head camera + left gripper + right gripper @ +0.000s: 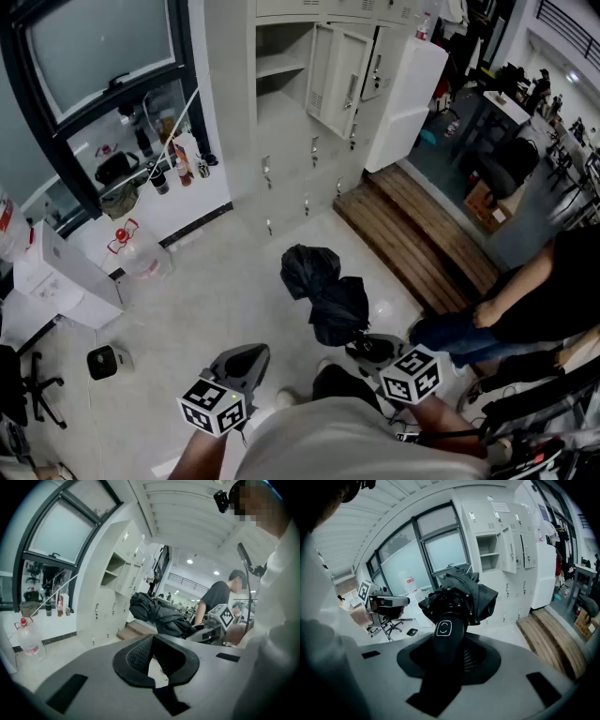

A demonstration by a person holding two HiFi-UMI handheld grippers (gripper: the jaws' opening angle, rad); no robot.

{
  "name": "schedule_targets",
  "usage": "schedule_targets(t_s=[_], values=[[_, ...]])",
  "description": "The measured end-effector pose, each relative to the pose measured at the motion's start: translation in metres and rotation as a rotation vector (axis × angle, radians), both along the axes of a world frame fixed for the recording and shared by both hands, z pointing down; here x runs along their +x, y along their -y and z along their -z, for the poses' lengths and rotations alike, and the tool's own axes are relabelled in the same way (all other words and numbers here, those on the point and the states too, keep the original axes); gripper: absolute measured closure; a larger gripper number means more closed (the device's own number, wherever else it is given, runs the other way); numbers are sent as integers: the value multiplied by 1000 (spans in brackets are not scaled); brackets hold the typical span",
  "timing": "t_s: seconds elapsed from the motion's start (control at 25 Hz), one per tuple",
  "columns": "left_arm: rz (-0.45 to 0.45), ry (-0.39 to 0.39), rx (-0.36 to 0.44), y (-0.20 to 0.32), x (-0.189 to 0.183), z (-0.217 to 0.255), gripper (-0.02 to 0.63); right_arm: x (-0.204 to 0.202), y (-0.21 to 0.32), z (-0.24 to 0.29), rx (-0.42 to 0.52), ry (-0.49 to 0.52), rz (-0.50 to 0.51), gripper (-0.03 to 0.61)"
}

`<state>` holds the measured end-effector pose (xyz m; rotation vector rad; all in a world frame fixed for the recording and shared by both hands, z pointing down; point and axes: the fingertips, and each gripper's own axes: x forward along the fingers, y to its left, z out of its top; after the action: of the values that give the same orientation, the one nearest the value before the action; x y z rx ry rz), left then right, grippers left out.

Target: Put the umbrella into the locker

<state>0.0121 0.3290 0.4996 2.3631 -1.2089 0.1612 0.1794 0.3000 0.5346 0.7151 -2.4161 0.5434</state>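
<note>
A folded black umbrella [323, 291] hangs in the air above the pale floor, pointing toward the lockers. My right gripper [375, 349] is shut on its black handle [444, 634], and the bunched canopy [461, 597] fills the space just beyond the jaws. To its left my left gripper [246, 361] holds nothing; its jaws meet at the tips [152, 641]. From that gripper's camera the umbrella [154, 613] shows ahead to the right. The grey locker bank [309, 141] stands ahead, with one upper compartment [279, 66] open and its door [337, 80] swung out.
A low wooden platform [422, 239] lies right of the lockers. A person in black [534, 291] bends at the right edge. A large water bottle [141, 255], a white cabinet [66, 272] and an office chair [28, 384] stand at the left under the window.
</note>
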Motion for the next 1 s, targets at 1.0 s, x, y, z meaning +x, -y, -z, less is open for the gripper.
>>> schedule_targets(t_s=[1.0], values=[[-3,10,40,346,-8,56,603,-42,426,87,131,40,50,448]])
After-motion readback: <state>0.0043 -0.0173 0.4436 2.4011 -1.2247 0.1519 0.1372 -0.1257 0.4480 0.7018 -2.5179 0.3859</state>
